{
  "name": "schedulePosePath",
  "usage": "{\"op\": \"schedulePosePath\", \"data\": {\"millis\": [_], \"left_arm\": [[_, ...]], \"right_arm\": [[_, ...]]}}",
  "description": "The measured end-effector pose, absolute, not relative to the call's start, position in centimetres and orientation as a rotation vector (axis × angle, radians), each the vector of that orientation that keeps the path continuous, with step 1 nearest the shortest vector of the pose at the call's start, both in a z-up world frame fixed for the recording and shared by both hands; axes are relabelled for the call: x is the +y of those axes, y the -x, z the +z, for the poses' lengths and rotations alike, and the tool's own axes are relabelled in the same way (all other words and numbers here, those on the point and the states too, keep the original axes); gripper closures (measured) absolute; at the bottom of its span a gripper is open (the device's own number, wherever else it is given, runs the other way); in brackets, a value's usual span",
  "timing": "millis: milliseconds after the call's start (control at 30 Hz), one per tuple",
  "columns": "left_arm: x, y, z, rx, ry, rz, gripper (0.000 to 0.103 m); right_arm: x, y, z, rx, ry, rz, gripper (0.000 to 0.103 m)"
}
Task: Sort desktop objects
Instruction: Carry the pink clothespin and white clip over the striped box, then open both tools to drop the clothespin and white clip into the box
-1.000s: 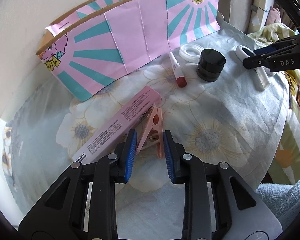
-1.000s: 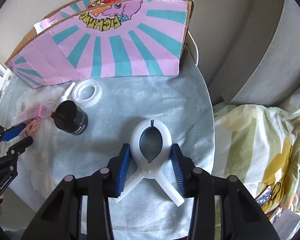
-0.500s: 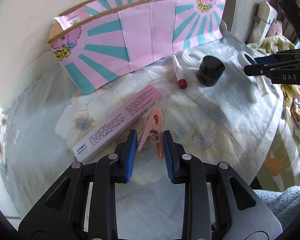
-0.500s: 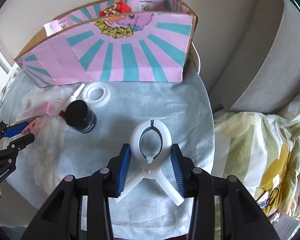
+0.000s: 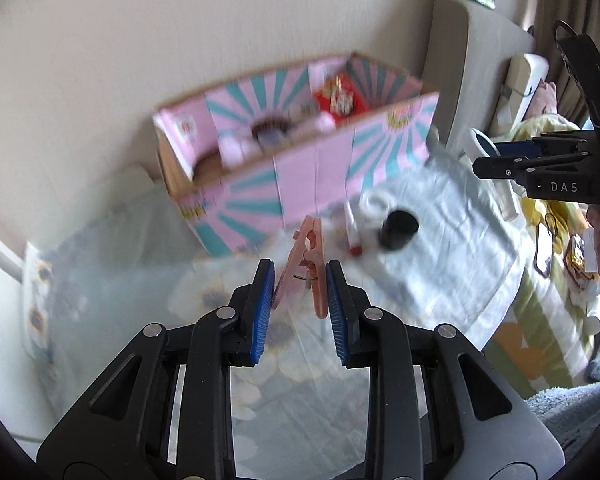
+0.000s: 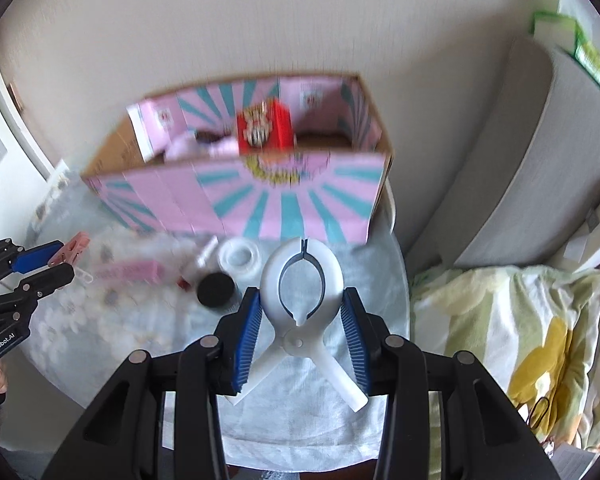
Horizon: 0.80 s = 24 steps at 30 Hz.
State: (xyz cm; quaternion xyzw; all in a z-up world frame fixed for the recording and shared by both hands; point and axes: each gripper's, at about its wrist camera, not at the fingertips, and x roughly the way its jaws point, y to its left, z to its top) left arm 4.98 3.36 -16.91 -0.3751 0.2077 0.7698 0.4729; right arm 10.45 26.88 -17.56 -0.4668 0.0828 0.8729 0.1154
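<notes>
a home, likely a bedroom or living room: a small round table (image 6: 380,432) under a floral cloth stands against a plain cream wall (image 6: 260,20), beside a grey upholstered headboard or sofa back (image 6: 512,160) and rumpled yellow-green floral bedding (image 6: 520,320).

My left gripper (image 5: 300,280) pinches a pink peg (image 5: 306,258) by its legs, tip aimed toward the box (image 5: 300,184). My right gripper (image 6: 302,312) clamps a white clip (image 6: 302,280), its ring-shaped jaws closed and pointing at the box. Before the box, on the cloth, lie a black jar (image 6: 215,289), a white ring (image 6: 238,257), a pink carton (image 6: 130,271) and a red-capped tube (image 5: 352,232). The open pink-and-teal box holds a red packet (image 6: 265,130).
</notes>
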Motion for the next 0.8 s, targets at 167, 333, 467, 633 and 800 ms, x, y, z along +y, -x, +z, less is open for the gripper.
{"op": "schedulePosePath", "data": {"millis": [167, 333, 467, 633, 800], "left_arm": [[4.3, -3.5, -12.8, 0.508, 0.831, 1.930, 0.079], [6.6, -1.0, -10.0, 0.506, 0.790, 1.965, 0.079], [9.3, 1.4, -9.0, 0.479, 0.839, 1.970, 0.079], [13.0, 4.5, -10.2, 0.476, 0.982, 1.952, 0.079], [16.2, 6.7, -13.5, 0.540, 1.143, 1.900, 0.079]], "right_arm": [[27.6, -9.7, -13.5, 0.204, 1.268, 2.632, 0.065], [28.4, -7.1, -10.1, 0.140, 1.208, 2.700, 0.065], [28.6, -4.0, -8.4, 0.098, 1.206, 2.741, 0.065], [28.4, 1.3, -8.5, 0.107, 1.306, 2.765, 0.065], [28.3, 5.9, -11.1, 0.129, 1.479, 2.734, 0.065]]}}
